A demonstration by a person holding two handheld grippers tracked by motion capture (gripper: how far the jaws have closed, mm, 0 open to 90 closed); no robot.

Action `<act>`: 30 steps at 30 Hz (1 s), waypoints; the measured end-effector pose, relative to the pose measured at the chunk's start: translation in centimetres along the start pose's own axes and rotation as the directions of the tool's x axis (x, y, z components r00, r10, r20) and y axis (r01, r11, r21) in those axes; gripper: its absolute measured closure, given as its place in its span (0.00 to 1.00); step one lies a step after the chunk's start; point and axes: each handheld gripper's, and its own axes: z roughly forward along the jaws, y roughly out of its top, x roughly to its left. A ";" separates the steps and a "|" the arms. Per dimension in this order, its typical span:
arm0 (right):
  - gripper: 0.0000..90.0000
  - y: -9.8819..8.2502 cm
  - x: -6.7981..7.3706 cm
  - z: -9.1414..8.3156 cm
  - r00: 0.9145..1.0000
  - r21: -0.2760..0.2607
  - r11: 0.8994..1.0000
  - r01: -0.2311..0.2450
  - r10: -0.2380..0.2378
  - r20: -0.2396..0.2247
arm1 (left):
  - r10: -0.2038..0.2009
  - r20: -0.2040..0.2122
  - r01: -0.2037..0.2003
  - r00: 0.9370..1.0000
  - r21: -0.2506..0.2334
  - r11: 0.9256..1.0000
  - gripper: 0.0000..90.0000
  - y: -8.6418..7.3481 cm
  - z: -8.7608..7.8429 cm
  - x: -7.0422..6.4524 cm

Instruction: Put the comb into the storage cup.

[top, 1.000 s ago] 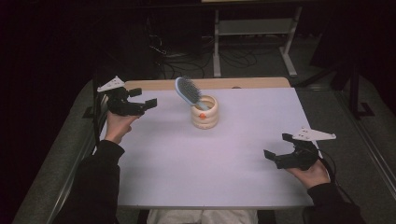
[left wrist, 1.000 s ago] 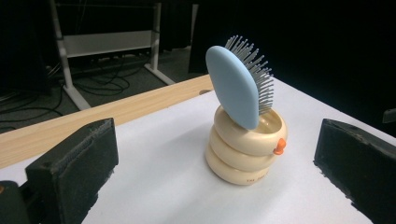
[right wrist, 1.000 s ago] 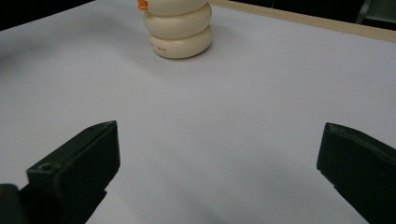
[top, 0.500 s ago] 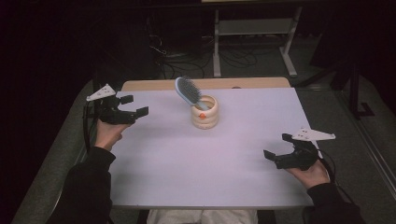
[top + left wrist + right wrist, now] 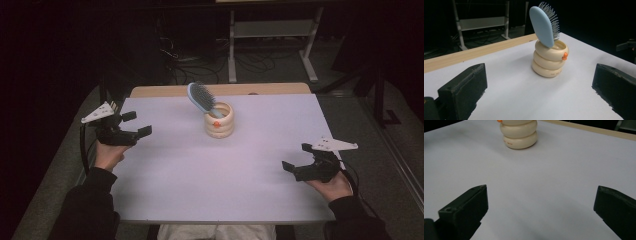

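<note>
Pale lilac table (image 5: 200,185) with a wooden far edge (image 5: 270,89), dark room beyond

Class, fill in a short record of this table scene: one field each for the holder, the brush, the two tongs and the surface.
holder: cream ringed cup with an orange spot, upright, toward the far middle of the table
brush: light blue hairbrush, handle down in the cup, head leaning out over the rim
left tongs: open, holding nothing, at the table's left edge
right tongs: open, holding nothing, near the right front
surface: white tabletop, wooden strip along the far edge
</note>
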 end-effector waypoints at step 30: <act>0.00 0.0 -0.1 -0.4 1.000 -0.023 1.000 -0.020 0.021 0.015 | -0.057 -0.068 0.050 0.996 -0.096 0.994 0.00 -7.0 -6.6 0.7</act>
